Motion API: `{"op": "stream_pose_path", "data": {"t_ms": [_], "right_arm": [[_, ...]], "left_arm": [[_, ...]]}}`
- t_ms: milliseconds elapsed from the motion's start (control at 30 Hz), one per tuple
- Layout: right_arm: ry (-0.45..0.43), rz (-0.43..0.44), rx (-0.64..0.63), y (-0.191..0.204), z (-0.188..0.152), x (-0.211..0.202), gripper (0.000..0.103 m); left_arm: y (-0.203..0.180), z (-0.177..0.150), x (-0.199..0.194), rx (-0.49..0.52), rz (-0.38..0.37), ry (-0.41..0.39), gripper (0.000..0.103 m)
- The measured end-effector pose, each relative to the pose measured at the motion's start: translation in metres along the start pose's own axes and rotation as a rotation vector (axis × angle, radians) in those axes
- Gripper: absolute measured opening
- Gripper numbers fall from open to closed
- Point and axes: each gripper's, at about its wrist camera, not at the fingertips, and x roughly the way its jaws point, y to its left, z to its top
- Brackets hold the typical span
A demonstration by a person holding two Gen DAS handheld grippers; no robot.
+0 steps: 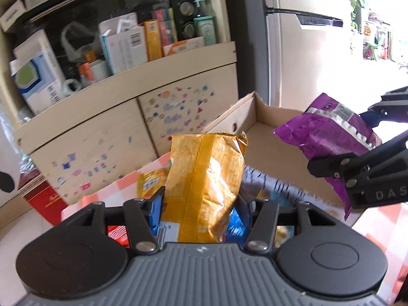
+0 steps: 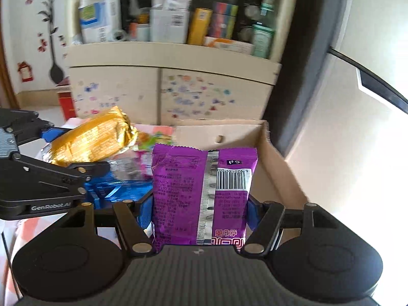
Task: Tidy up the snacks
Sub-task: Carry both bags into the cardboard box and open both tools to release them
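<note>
My left gripper [image 1: 201, 201] is shut on a gold snack bag [image 1: 204, 178] and holds it up above the table. It also shows in the right wrist view [image 2: 91, 140], at the left. My right gripper [image 2: 200, 204] is shut on a purple snack bag [image 2: 201, 193] with a barcode, held over the near edge of an open cardboard box [image 2: 275, 168]. In the left wrist view the purple bag [image 1: 329, 137] hangs above the same box [image 1: 270, 137], whose floor looks bare. More snack packets, blue [image 2: 119, 188] and yellow [image 1: 148, 183], lie on the checked tablecloth [image 1: 114, 191].
A cream cabinet [image 1: 109, 127] with sticker-covered doors stands behind the table, its shelf crowded with boxes and bottles. A refrigerator [image 1: 306, 51] stands to the right of it. A red box [image 1: 40, 196] sits on the floor at the left.
</note>
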Motion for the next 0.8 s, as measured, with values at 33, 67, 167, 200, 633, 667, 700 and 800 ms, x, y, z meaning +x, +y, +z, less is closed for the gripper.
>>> {"op": "stream_pose_path", "data": {"t_ms": [33, 67, 167, 200, 633, 667, 700, 800], "right_arm": [[0.0, -0.012, 0.009, -0.005, 0.001, 0.001, 0.073], [-0.001, -0.023, 0.019, -0.011, 0.001, 0.002, 0.073], [0.007, -0.062, 0.083, -0.034, 0.003, 0.008, 0.073], [0.014, -0.072, 0.11, -0.04, 0.003, 0.01, 0.073], [0.06, -0.153, 0.203, -0.071, 0.002, 0.028, 0.073], [0.061, -0.16, 0.205, -0.072, 0.003, 0.029, 0.073], [0.067, -0.162, 0.207, -0.074, 0.003, 0.03, 0.073], [0.09, -0.173, 0.222, -0.078, 0.002, 0.036, 0.073]], "left_arm": [[-0.003, 0.003, 0.004, 0.006, -0.004, -0.002, 0.055], [-0.005, 0.007, 0.007, 0.012, -0.007, -0.006, 0.055], [-0.011, 0.016, 0.017, 0.018, -0.022, -0.014, 0.055], [-0.013, 0.019, 0.021, 0.018, -0.032, -0.016, 0.055], [-0.046, 0.044, 0.077, -0.018, -0.128, 0.01, 0.055], [-0.048, 0.045, 0.082, -0.021, -0.13, 0.014, 0.055], [-0.05, 0.046, 0.086, -0.025, -0.131, 0.018, 0.055], [-0.054, 0.048, 0.1, -0.042, -0.148, 0.031, 0.056]]}}
